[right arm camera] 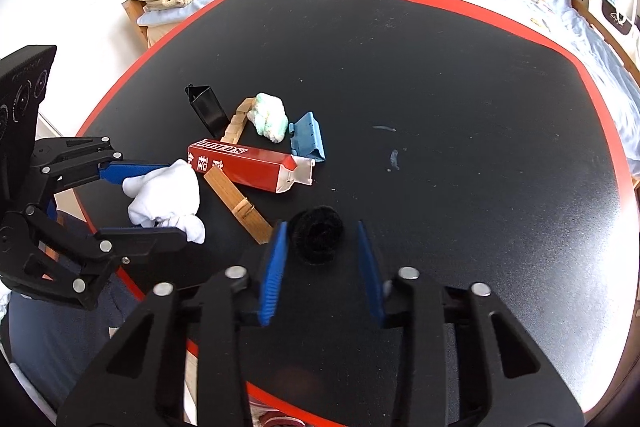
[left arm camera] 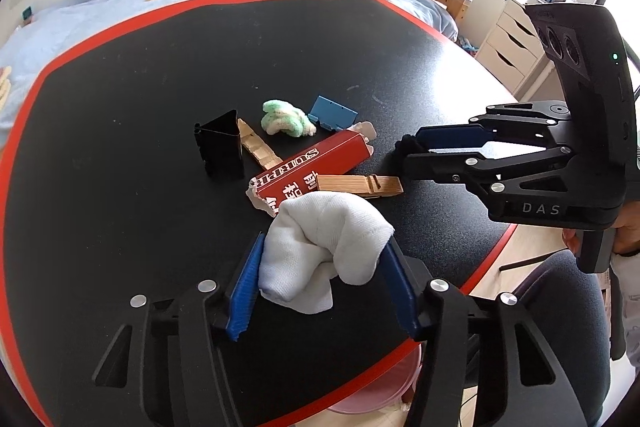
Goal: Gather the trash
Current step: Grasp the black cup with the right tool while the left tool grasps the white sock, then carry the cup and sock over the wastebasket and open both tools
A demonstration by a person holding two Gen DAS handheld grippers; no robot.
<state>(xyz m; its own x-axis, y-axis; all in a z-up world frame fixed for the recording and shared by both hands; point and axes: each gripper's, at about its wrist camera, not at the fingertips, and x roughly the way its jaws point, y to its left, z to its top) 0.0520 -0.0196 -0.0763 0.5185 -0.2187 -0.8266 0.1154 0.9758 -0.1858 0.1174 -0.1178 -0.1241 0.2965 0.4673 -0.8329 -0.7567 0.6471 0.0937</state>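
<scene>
My left claw (left arm camera: 320, 263) grips a crumpled white cloth (left arm camera: 324, 247), its blue fingers pressed against both sides, held just above the near edge of the black, red-rimmed table (left arm camera: 120, 107). Past it, in the middle of the table, lies the rest of the litter. From left to right: an upright black clip-like piece (left arm camera: 222, 147), a pale wooden strip (left arm camera: 258, 147), a torn red carton (left arm camera: 312, 167) lying on its side with a wooden clothespin (left arm camera: 360, 185) across its near end, a green-and-white fluffy wad (left arm camera: 286, 119), and a small blue plastic piece (left arm camera: 334, 113). Furthest right, my right claw (right arm camera: 322, 259) stands with its fingers apart around a black fuzzy ball (right arm camera: 316, 239) on the table, seemingly not yet squeezing it. I judge this the pick-up stage: one piece secured, a second framed. Next, the right claw needs to close on the ball and lift. No bin is clearly visible.
</scene>
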